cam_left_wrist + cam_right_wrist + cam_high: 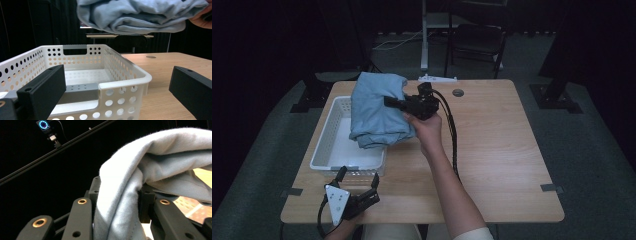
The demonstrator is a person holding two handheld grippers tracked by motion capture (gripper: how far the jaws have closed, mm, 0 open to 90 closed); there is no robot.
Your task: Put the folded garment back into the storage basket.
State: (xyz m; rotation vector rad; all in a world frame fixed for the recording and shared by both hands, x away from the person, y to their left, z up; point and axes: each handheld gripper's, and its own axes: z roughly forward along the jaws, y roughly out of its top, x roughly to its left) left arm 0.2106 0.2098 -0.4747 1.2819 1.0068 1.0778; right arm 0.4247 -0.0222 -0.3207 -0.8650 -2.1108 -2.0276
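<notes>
**Folded cloth up over the basket, ready to go down**

Folded blue cloth (pixel 377 110) hanging in the air above the white perforated basket (pixel 323 150), pinched at its right edge by the right gripper (pixel 394 103). Clenched tight on the fabric, jaws biting a thick bunch of layers, plain to see in the right gripper view (pixel 120 215). From the left gripper view, bundle (pixel 140 15) floating well clear of the basket rim (pixel 125 82), not touching.

Left gripper (pixel 358 179) parked low at the near edge, jaws spread wide, holding nothing, pointed at the basket's near wall.

Best way through, by the look of it: keep the grip firm so the folds stay stacked, centre the bundle over the open tray, lower flat rather than edge first. Far end of the cloth overhangs the back rim, so probably worth drawing it toward the near side before descending. Left gripper handy for steadying the basket or tucking a stray corner.

Surface: light wood-grain top (pixel 492 150), bare to the right, small round grommet (pixel 457 92) near the far edge, tape tabs at the sides. Beyond: dim room, dark drapes, grey carpet, a black chair (pixel 474 42) and a white stand post (pixel 424 35) behind.
</notes>
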